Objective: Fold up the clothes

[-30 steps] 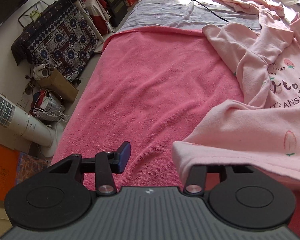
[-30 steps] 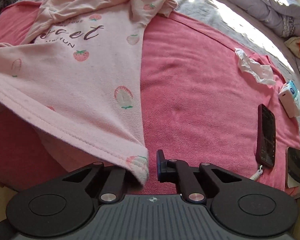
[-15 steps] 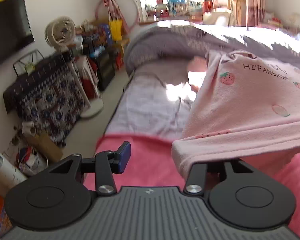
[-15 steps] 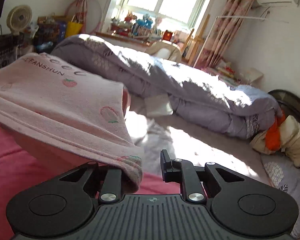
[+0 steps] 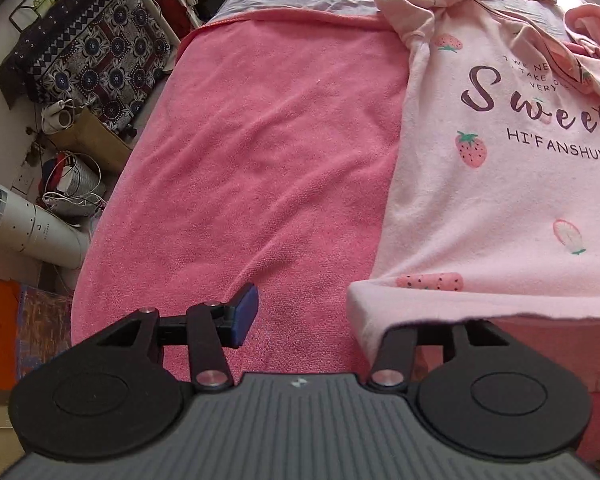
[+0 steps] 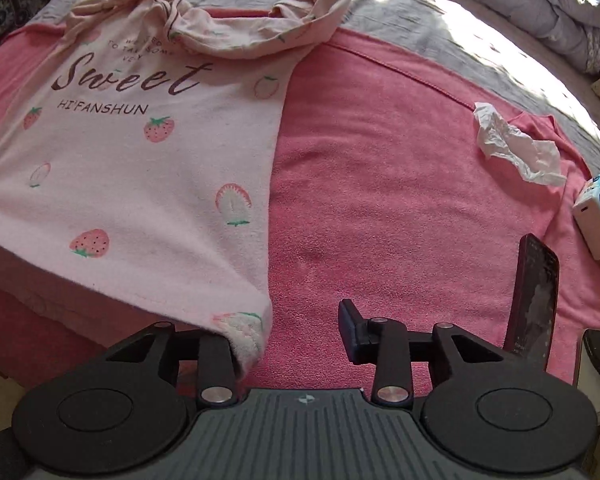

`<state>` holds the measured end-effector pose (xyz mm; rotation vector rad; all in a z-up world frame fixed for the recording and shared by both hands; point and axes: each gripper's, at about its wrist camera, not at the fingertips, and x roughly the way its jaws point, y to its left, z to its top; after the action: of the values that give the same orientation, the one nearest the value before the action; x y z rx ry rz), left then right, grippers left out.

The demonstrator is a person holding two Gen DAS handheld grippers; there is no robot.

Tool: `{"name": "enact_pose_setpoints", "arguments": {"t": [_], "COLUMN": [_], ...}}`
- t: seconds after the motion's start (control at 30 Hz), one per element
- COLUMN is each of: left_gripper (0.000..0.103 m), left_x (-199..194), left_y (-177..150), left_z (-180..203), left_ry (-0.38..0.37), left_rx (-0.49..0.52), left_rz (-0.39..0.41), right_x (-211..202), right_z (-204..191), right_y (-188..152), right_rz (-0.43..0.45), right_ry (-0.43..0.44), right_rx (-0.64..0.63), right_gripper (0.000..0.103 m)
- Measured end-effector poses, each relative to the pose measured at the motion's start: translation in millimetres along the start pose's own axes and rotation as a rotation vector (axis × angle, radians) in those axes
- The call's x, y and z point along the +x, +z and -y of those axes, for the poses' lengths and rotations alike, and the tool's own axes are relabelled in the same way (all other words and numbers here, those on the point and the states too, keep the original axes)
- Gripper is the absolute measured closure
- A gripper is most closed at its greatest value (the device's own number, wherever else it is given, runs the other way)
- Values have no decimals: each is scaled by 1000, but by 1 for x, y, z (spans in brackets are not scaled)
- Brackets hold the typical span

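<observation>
A pale pink shirt [image 5: 500,200] [image 6: 140,160] with strawberries and "Sweet" lettering lies spread print-up on the pink blanket [image 5: 260,160] [image 6: 380,200]. Its sleeves are bunched at the far end. My left gripper [image 5: 304,316] is open. Its blue pad stands clear of the cloth, and the hem's left corner drapes over and hides the other finger. In the right wrist view my right gripper [image 6: 298,332] has its jaws opening. The hem's right corner hangs over its left finger, and a gap separates the cloth from the right pad.
On the blanket's right side lie a dark phone [image 6: 534,300], a crumpled tissue [image 6: 516,148] and a tissue pack [image 6: 596,216]. Grey bedding [image 6: 540,8] is piled beyond. Left of the bed stand a white tower fan [image 5: 28,224] and a patterned cloth [image 5: 88,52].
Both grippers swung the hem up high and back down. The crumpled shirt now lies spread flat, print up. The right jaws have widened off the hem corner.
</observation>
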<state>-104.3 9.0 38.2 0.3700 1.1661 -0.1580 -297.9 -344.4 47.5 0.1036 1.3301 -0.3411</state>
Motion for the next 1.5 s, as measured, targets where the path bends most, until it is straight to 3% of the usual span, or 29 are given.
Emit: {"name": "enact_pose_setpoints", "arguments": {"t": [0.07,0.13,0.2,0.23,0.27,0.3,0.33,0.4,0.57,0.67,0.77,0.93,1.07,1.27,1.33,1.43,1.5], "left_gripper": [45,45,45,43,35,32,28,28,27,28,28,22,21,21,21,21,19], "left_x": [0,-20,-69,-95,-110,-117,-122,-102,-27,7,5,-5,-5,-14,-11,-4,0], "left_y": [27,79,118,133,137,135,131,110,19,-31,-51,-58,-62,-60,-56,-41,-27], "left_z": [-8,-20,-27,-29,-28,-28,-29,-29,-3,14,24,24,20,21,16,2,-9], "left_ry": [-32,-94,-99,-86,-58,-37,-16,-24,17,57,85,92,22,-11,-36,-99,-129], "left_rx": [-33,-120,-139,-128,-103,-75,-47,-11,87,147,178,264,282,371,359,248,159], "left_rz": [28,131,342,451,510,525,538,420,86,-50,-25,66,75,107,93,29,-28], "right_x": [-7,-14,-63,-90,-118,-123,-126,-132,-52,-10,11,3,13,20,21,20,20], "right_z": [6,12,17,20,24,27,31,38,18,-3,-12,-18,-28,-44,-42,-34,-16], "right_y": [33,68,105,118,131,127,121,109,25,-20,-45,-57,-71,-76,-77,-75,-64], "right_rz": [90,186,449,586,723,729,722,707,313,133,52,116,112,80,94,90,40], "right_ry": [-42,-88,-174,-219,-263,-268,-269,-271,-182,-156,-128,-77,-2,80,85,59,113], "right_rx": [-61,-127,-114,-94,-74,-80,-89,-106,-154,-181,-174,-187,-174,-207,-205,-199,-98], "right_gripper": [65,65,64,57,52,51,50,49,49,49,49,47,44,44,44,43,40]}}
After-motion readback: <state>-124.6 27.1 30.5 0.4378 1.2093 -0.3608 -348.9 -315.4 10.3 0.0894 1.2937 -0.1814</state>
